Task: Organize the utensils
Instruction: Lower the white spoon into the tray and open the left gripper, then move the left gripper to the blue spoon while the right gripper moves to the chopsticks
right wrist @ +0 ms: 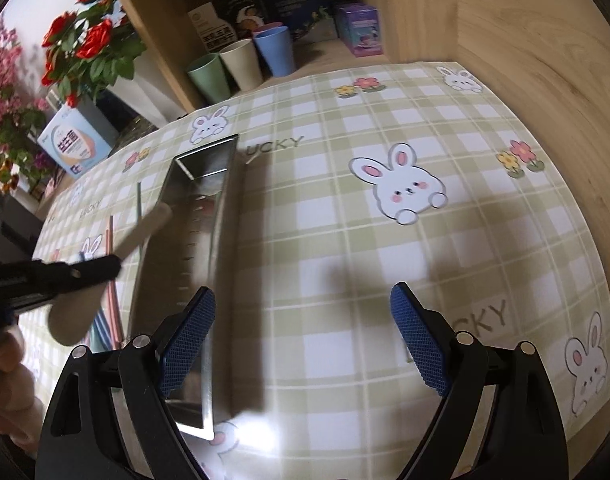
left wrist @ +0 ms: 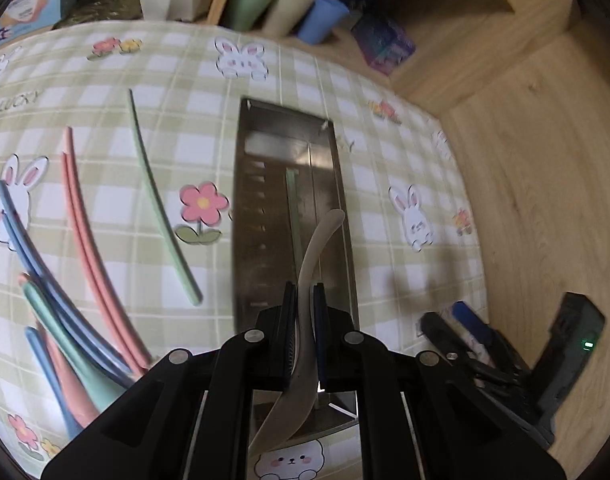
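Note:
My left gripper [left wrist: 305,292] is shut on a beige spoon [left wrist: 313,248]. The spoon is held by its neck above the near end of a long steel tray [left wrist: 257,200], with its handle pointing away. A green chopstick [left wrist: 292,196] lies inside the tray. Left of the tray, on the cloth, lie another green chopstick [left wrist: 161,208], two pink chopsticks [left wrist: 85,248], blue chopsticks [left wrist: 21,232] and a pile of coloured spoons [left wrist: 65,344]. My right gripper [right wrist: 303,292] stands open and empty over the checked cloth just right of the tray [right wrist: 221,216]. In the right wrist view the left gripper [right wrist: 105,266] and the spoon [right wrist: 145,228] come in from the left.
A wooden shelf at the back holds three cups [right wrist: 241,64] and boxes [right wrist: 361,28]. A wooden wall [right wrist: 545,60] bounds the cloth on the right. Flowers [right wrist: 85,40] and a blue carton [right wrist: 77,144] stand back left. A hand [right wrist: 9,360] shows at the lower left.

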Tool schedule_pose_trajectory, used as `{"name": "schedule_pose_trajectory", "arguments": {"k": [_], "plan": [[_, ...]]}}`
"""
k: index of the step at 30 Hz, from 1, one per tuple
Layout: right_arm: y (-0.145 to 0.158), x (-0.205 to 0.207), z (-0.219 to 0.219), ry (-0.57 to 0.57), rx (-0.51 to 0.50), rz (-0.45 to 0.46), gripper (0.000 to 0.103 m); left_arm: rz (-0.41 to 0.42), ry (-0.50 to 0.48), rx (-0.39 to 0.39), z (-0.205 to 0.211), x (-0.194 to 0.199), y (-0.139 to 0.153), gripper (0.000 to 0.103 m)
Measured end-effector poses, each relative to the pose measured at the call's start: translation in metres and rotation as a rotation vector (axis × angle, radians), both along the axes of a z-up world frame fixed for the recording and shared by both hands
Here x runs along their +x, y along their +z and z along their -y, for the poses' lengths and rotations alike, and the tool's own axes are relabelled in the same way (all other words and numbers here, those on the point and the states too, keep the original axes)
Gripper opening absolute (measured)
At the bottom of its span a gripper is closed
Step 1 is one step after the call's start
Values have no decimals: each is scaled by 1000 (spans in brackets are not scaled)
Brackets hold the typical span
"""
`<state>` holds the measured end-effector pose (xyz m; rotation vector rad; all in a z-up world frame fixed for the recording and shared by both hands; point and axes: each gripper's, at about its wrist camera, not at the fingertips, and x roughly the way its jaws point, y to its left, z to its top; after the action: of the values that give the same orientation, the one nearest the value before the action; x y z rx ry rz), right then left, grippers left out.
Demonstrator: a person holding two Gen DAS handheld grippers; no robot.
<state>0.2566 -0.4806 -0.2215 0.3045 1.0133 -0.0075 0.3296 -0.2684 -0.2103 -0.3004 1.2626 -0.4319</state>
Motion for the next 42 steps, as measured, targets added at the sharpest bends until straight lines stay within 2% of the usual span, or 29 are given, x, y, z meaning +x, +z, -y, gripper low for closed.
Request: {"name": "schedule_pose_trajectory", "arguments": {"k": [4,13,22,27,31,35,42], "plan": [[-2,-3,12,-27,10,-1,86,-39,8,22,10,3,-15,8],[-7,-5,14,-38,36,-8,86,-74,9,83,22,3,-33,8],[-4,-7,11,-46,36,-7,86,-148,-68,42,33,-7,-49,9],[0,-11,11,-51,34,-8,86,-155,-90,28,35,-14,-49,9],[6,-17,7,-53,33,6,86,-82,-102,7,22,-16,-28,9],[10,-22,-1,-65,53,24,86,38,-114,-11,-1,-15,1,11],[17,-26,-41,-58,76,82,86,230,-74,29,-77,-24,34,30]]}}
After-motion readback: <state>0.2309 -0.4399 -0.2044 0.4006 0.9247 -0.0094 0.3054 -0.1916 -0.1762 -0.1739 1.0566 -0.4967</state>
